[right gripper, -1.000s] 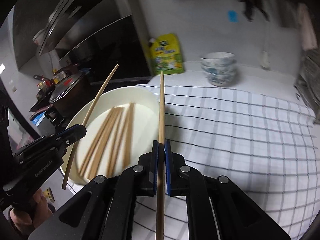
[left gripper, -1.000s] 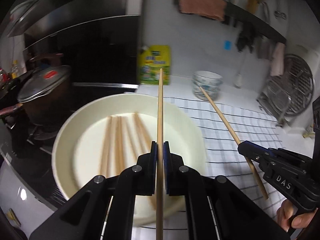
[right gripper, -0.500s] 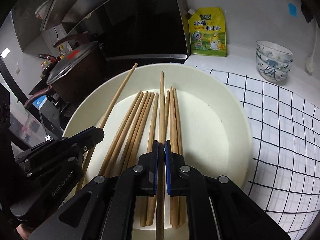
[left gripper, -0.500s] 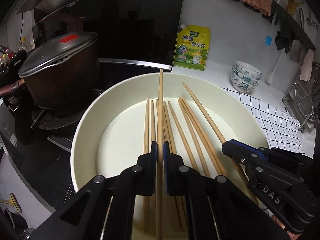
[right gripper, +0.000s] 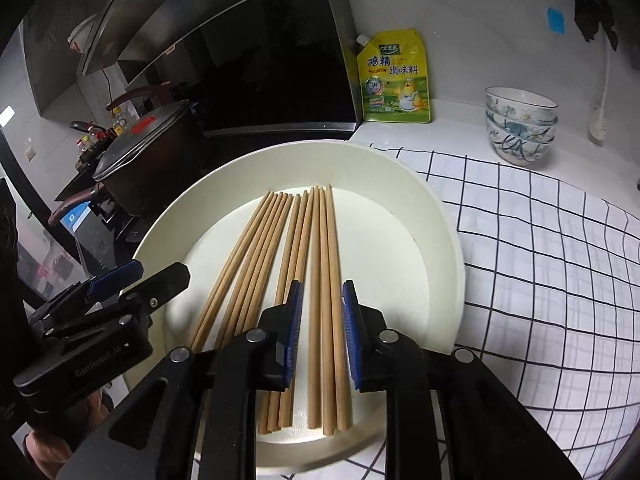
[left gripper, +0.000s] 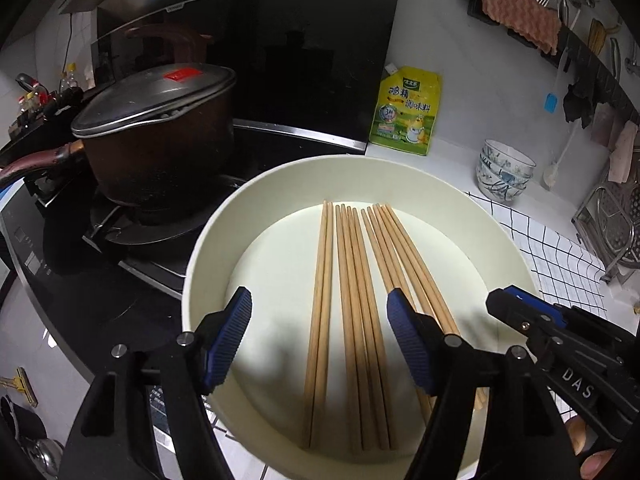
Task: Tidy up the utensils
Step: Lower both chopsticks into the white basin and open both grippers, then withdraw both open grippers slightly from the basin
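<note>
Several wooden chopsticks (left gripper: 352,280) (right gripper: 280,240) lie side by side in a wide cream bowl (left gripper: 340,159) (right gripper: 440,240). My left gripper (left gripper: 319,294) hangs over the near side of the bowl. Its jaws are opening wide, and the chopsticks lie loose below the gap with no pad on them. My right gripper (right gripper: 322,286) is beside it on the right. Its jaws are opening a little, and the rightmost chopsticks show between the pads, untouched. Each gripper shows in the other's view: the right (left gripper: 506,296) and the left (right gripper: 158,270).
A dark lidded pot (left gripper: 156,136) sits on the stove left of the bowl. A yellow seasoning pouch (left gripper: 406,110) leans on the back wall beside stacked patterned bowls (left gripper: 504,172). A checked cloth (right gripper: 540,260) covers the counter to the right. A metal rack (left gripper: 616,228) stands far right.
Both grippers came over the bowl and sank, each shut on one chopstick. Both have opened, and those two chopsticks now lie in the bowl with the others.
</note>
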The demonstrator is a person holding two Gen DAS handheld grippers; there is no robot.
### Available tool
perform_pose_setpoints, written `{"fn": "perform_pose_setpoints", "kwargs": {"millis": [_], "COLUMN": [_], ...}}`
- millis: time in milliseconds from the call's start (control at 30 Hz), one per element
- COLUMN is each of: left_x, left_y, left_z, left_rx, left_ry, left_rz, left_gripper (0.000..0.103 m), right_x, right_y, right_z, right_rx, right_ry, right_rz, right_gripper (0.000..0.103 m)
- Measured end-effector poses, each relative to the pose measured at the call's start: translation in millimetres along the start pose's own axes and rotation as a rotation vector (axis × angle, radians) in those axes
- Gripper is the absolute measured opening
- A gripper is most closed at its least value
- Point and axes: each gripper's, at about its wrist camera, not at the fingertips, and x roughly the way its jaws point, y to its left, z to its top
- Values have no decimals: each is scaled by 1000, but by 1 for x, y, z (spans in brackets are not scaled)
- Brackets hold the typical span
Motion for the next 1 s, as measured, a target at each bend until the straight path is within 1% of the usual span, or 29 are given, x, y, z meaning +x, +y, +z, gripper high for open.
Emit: {"fn": "perform_pose_setpoints", "kwargs": {"millis": [100, 200, 267, 333, 400, 467, 500, 533, 600, 667, 767, 833, 1000], "left_x": [-6, -10, -14, -17, -20, -25, -27, -30, -36, -40, -46, -49, -52], "left_y": [0, -2, -4, -5, -7, -8, -8, -9, -9, -10, -12, -12, -14], "left_z": [-3, -8, -9, -10, -12, -12, -12, -13, -14, -14, -15, -16, -18], "left_rx": [-3, 1, 9, 12, 13, 13, 11, 7, 4, 6, 12, 14, 15], "left_ry": [-7, -3, -4, -9, -13, -19, -24, -34, -48, -54, -60, -62, -63], "left_rz": [11, 13, 19, 26, 28, 36, 39, 44, 56, 60, 69, 71, 74], "left_gripper": [70, 70, 74, 75, 76, 79, 82, 84, 86, 87, 90, 92, 93], "right_x": [-8, -14, -17, -20, -24, -27, -29, -31, -35, -37, -41, -44, -49], "right_y": [2, 2, 2, 1, 0, 0, -1, 0, 0, 0, 1, 0, -2], "right_z": [-4, -8, -9, -13, -15, -17, -18, -19, -21, -23, -25, -27, -30], "right_rx": [-16, -10, -10, -8, -7, -5, -6, -8, -14, -15, -18, -18, -7], "right_ry": [-13, -19, -24, -27, -31, -36, -41, -46, -57, -61, -64, -72, -82], "right_rz": [-24, -19, -21, -19, -22, -24, -25, -31, -43, -40, -41, -46, -51], "right_gripper": [21, 27, 27, 28, 30, 38, 39, 40, 41, 45, 46, 50, 52]}}
